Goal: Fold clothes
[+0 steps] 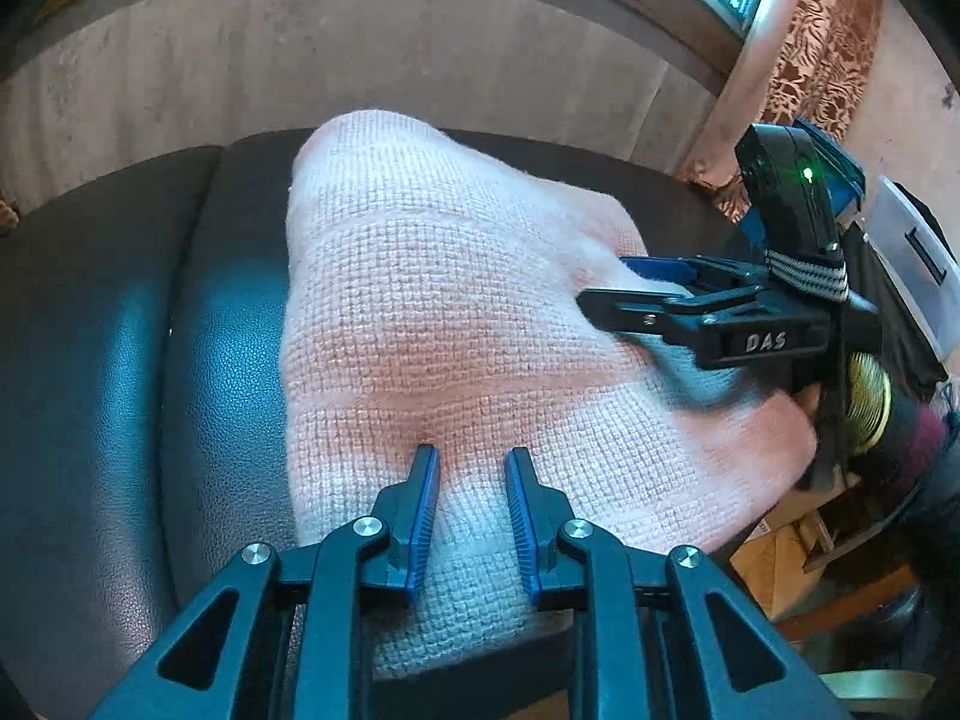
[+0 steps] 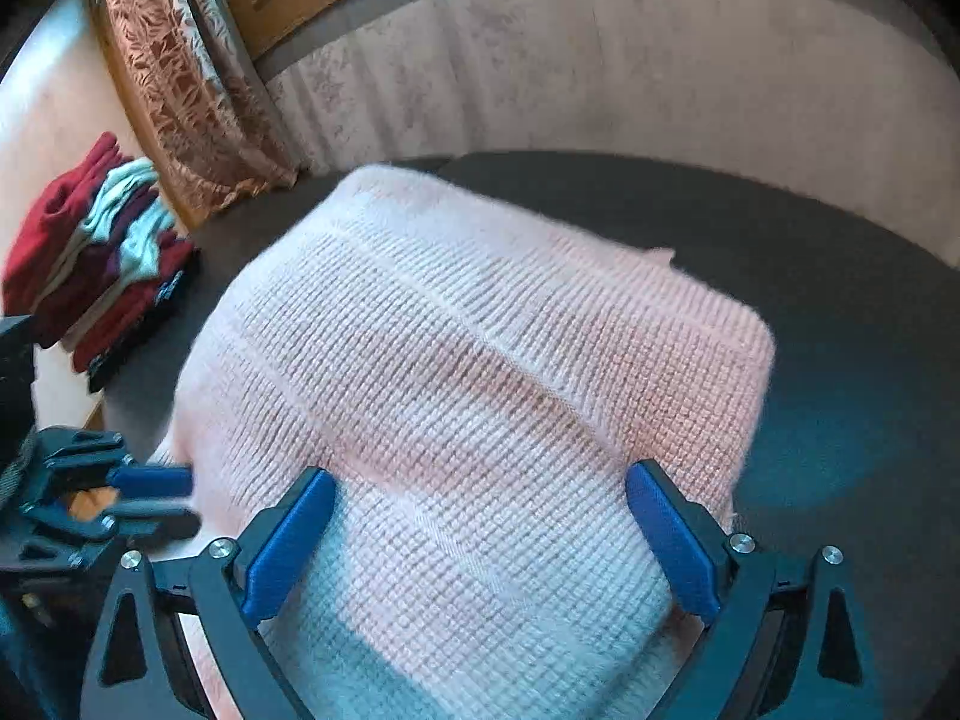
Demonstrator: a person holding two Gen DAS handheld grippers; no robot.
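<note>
A pale pink knitted sweater [image 1: 456,312] lies folded into a thick block on a black leather seat [image 1: 90,330]; it also fills the right wrist view [image 2: 480,372]. My left gripper [image 1: 471,456] rests on the sweater's near part, its blue pads a narrow gap apart with knit between them. My right gripper [image 2: 480,480] is wide open over the sweater's near edge, nothing held. In the left wrist view the right gripper [image 1: 606,282] reaches in from the right over the sweater. The left gripper [image 2: 156,492] shows blurred at the left of the right wrist view.
A stack of folded red, teal and purple clothes [image 2: 96,264] sits at the far left of the seat. A patterned curtain [image 2: 180,78] and a pale wall [image 1: 360,48] stand behind. A wooden floor and boxes [image 1: 798,564] lie off the seat's right edge.
</note>
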